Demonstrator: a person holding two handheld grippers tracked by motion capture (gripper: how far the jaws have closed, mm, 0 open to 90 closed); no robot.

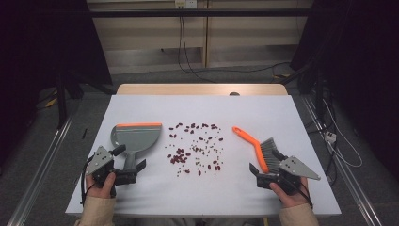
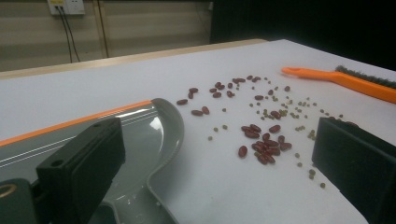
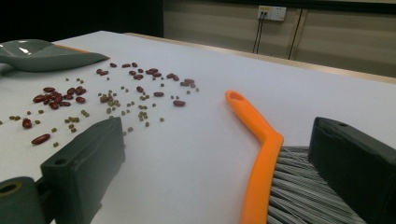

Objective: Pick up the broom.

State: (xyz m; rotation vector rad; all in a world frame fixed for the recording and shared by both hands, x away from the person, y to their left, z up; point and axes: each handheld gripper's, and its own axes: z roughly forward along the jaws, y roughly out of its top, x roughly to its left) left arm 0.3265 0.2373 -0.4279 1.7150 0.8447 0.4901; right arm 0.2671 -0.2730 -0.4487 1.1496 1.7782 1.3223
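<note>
A grey dustpan (image 1: 136, 135) with an orange lip lies at the table's left, its handle pointing toward the person. My left gripper (image 1: 129, 158) stands open astride that handle, and the pan (image 2: 140, 135) sits beside my left jaw with a wide gap to the other jaw. An orange-handled brush (image 1: 256, 143) with grey bristles lies at the right. My right gripper (image 1: 266, 161) is open around the brush head (image 3: 261, 154); the bristles reach close to one jaw and the other jaw stands well clear. Red and small green beans (image 1: 195, 148) are scattered between pan and brush.
The white table top (image 1: 282, 113) ends in a wooden strip at the far side. Cables run over the floor beyond and to the right of it. Metal rails flank the table on both sides. A wall socket (image 2: 65, 5) sits on the far wall.
</note>
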